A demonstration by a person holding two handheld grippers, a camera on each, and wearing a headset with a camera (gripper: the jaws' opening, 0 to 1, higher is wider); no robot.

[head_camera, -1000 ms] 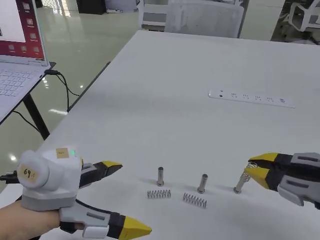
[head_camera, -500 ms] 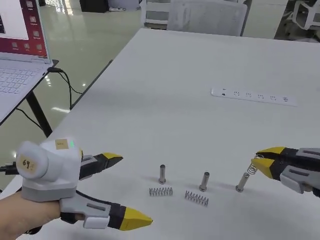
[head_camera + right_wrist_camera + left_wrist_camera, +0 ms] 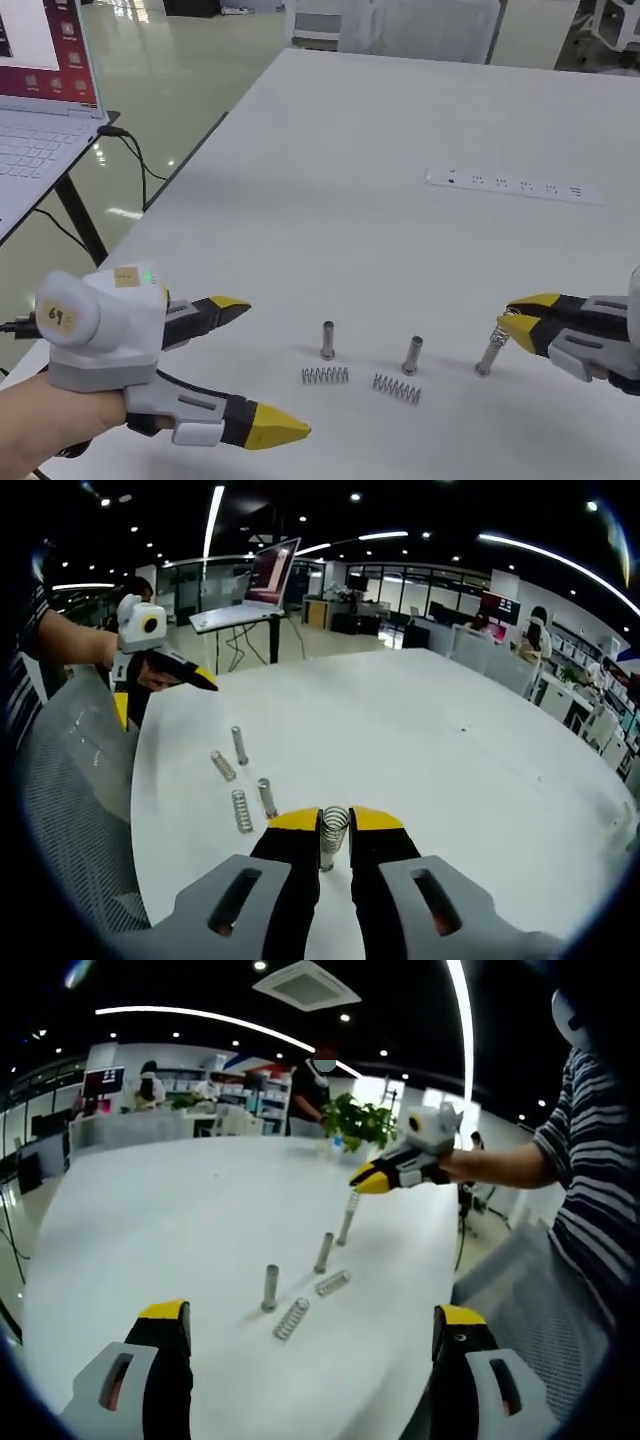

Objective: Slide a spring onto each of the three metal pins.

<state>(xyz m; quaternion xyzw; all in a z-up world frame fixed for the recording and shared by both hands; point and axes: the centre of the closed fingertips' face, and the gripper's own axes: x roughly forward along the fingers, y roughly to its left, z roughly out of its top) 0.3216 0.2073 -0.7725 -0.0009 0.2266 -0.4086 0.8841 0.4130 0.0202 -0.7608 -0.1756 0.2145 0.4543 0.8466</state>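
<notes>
Three short metal pins stand in a row on the white table: left pin (image 3: 328, 340), middle pin (image 3: 413, 354), right pin (image 3: 489, 352). Two loose springs lie in front of them, one (image 3: 325, 375) by the left pin and one (image 3: 397, 388) by the middle pin. My right gripper (image 3: 514, 318) is shut on a third spring (image 3: 335, 825) at the top of the right pin, which leans slightly. My left gripper (image 3: 255, 368) hovers open at the near left, well short of the pins, with nothing between its fingers. Its own view shows the pins (image 3: 324, 1252) ahead.
A white power strip (image 3: 510, 187) lies farther back on the right. A laptop (image 3: 40, 90) sits on a stand beyond the table's left edge (image 3: 170, 190), with a cable hanging. Chairs stand past the far end.
The head view has shifted a little. My right gripper still pinches the spring at the right pin's top, slightly higher. The left gripper has hardly moved.
</notes>
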